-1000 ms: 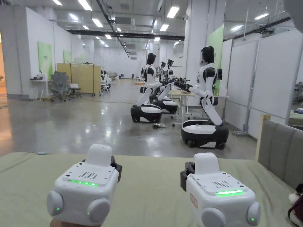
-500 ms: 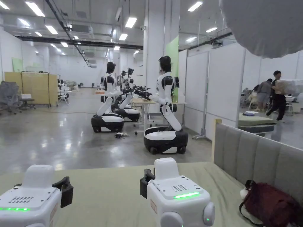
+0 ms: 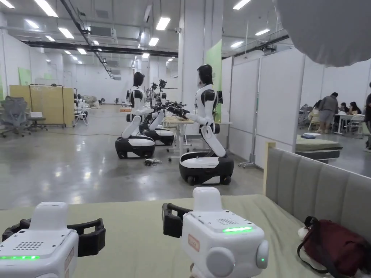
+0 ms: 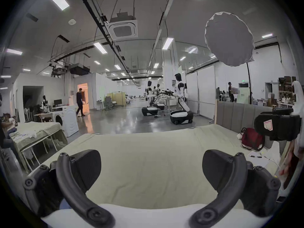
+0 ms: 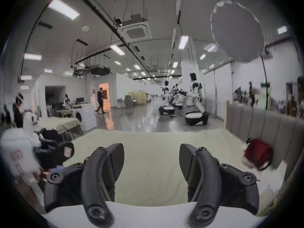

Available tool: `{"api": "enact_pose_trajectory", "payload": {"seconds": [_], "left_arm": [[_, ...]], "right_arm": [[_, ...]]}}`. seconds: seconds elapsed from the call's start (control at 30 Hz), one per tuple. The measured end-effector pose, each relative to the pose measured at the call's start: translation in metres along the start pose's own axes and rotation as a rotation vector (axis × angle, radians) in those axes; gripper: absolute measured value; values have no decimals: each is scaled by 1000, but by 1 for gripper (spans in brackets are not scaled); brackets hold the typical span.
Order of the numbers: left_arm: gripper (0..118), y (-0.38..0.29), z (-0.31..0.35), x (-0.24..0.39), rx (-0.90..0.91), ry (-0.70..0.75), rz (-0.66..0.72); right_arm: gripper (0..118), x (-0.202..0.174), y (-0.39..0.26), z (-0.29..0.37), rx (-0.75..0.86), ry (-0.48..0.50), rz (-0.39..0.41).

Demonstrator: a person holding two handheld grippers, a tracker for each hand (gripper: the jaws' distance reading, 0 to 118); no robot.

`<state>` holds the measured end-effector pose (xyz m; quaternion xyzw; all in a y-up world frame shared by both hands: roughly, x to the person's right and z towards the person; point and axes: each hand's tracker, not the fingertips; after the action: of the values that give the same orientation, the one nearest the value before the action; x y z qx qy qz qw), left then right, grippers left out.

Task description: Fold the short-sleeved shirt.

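Both grippers are held above a green-covered bed (image 3: 152, 224). In the head view, the left gripper (image 3: 54, 233) is seen at lower left with jaws spread, nothing between them; the right gripper (image 3: 172, 220) is seen at centre, and its jaw state cannot be judged from this angle. A dark red bag (image 3: 333, 246) is noted against the grey headboard (image 3: 319, 188). White wheeled humanoid robots (image 3: 204, 144) are standing on the floor beyond.

In the left gripper view, the left gripper (image 4: 151, 167) is recorded with jaws wide apart and empty over bare sheet. The right gripper (image 4: 278, 124) is seen at the right edge. Loose papers (image 4: 258, 157) are lying near the bag.

In the right gripper view, the right gripper (image 5: 151, 162) is confirmed to have parted jaws holding nothing. This view is somewhat blurred.

Task progress: no short-sleeved shirt is found on the visible part of the bed, so its location cannot be told. Folding is judged not yet begun; fetching, spreading and all folds are left.

Writing: small pinkish stickers are noted on the gripper bodies, but nothing can be made out on them. No brand is discernible.
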<state>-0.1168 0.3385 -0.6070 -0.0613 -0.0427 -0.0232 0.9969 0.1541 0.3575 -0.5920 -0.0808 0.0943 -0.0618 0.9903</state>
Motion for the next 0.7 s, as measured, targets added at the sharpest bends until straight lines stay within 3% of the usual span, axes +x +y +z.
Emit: {"api": "enact_pose_trajectory", "payload": {"seconds": [0.13, 0.33, 0.53, 0.7], "left_arm": [[118, 1, 2, -6, -1, -3, 23], [118, 1, 5, -9, -8, -5, 46], [118, -3, 6, -9, -16, -1, 50], [118, -8, 5, -7, -24, 4, 42]], "right_arm": [[77, -6, 7, 0, 5, -25, -8], [77, -23, 5, -1, 1, -144, 115], [77, -25, 7, 1, 4, -143, 35], [77, -28, 8, 3, 0, -153, 51]]}}
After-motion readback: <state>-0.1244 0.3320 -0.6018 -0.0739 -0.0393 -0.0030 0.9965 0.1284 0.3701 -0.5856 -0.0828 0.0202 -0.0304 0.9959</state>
